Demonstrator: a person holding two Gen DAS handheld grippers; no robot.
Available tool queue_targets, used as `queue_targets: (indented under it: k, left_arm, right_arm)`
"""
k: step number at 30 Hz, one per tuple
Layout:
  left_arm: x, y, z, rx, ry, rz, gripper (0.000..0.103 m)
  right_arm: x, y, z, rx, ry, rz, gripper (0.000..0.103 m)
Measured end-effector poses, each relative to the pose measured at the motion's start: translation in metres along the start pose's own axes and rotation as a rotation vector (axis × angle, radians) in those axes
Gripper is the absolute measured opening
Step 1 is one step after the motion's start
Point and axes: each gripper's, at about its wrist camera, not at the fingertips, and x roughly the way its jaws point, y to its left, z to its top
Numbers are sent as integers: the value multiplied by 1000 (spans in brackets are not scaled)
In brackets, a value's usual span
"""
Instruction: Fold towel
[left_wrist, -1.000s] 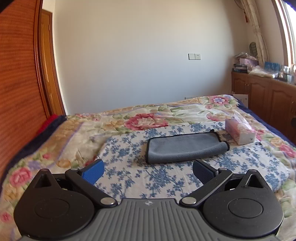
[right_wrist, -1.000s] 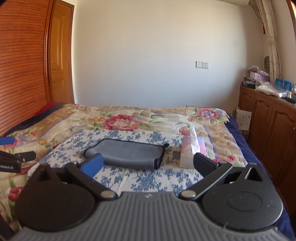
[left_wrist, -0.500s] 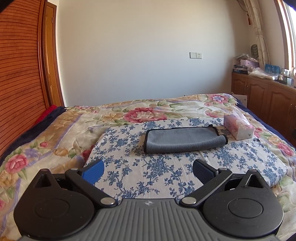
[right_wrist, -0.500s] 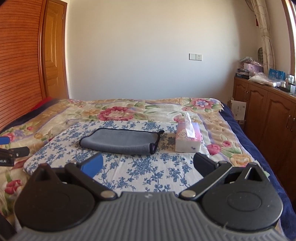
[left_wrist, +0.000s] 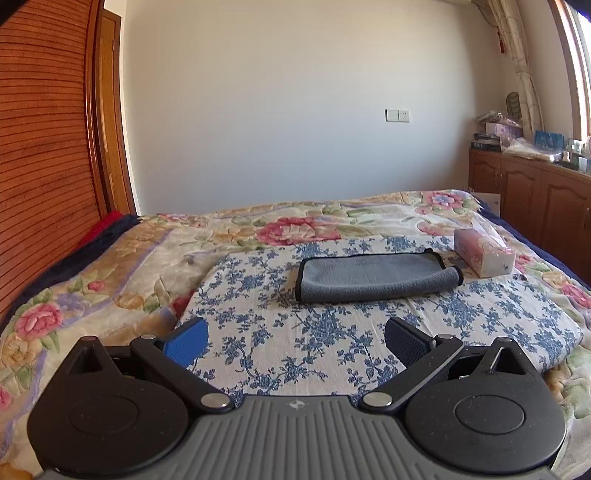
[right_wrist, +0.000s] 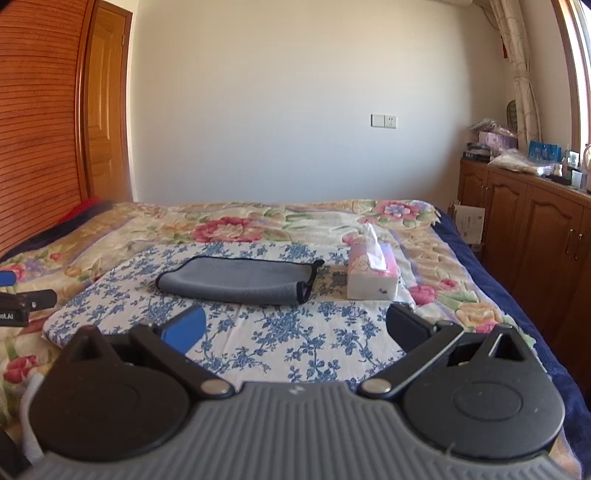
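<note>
A grey towel with a black edge lies folded in a long strip on a blue-flowered cloth on the bed. It also shows in the right wrist view. My left gripper is open and empty, held back from the towel above the cloth's near part. My right gripper is open and empty, also short of the towel. The left gripper's tip shows at the left edge of the right wrist view.
A pink tissue box stands just right of the towel, also in the left wrist view. A floral blanket covers the bed. A wooden wardrobe is at the left and wooden cabinets at the right.
Both grippers have drawn back and risen from the towel, so it looks smaller and farther away. The towel has not moved. Both stay open.
</note>
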Motion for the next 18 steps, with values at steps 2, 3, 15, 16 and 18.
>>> queue_targets:
  k: [2, 3, 15, 16, 18]
  left_arm:
    - [-1, -1, 0, 0, -12, 3, 103]
    - [-2, -1, 0, 1, -19, 2, 103]
    - [-10, -2, 2, -8, -80, -2, 103]
    - [-10, -2, 2, -6, -82, -1, 103]
    - [-10, -2, 1, -4, -86, 0, 103]
  right_arm:
    - [-1, 0, 0, -1, -12, -4, 103]
    - [-1, 0, 0, 1, -17, -6, 103]
    - [-3, -1, -3, 17, -58, -33, 103]
    - [-4, -2, -3, 14, -63, -34, 103]
    - [-5, -1, -3, 9, -73, -38, 103]
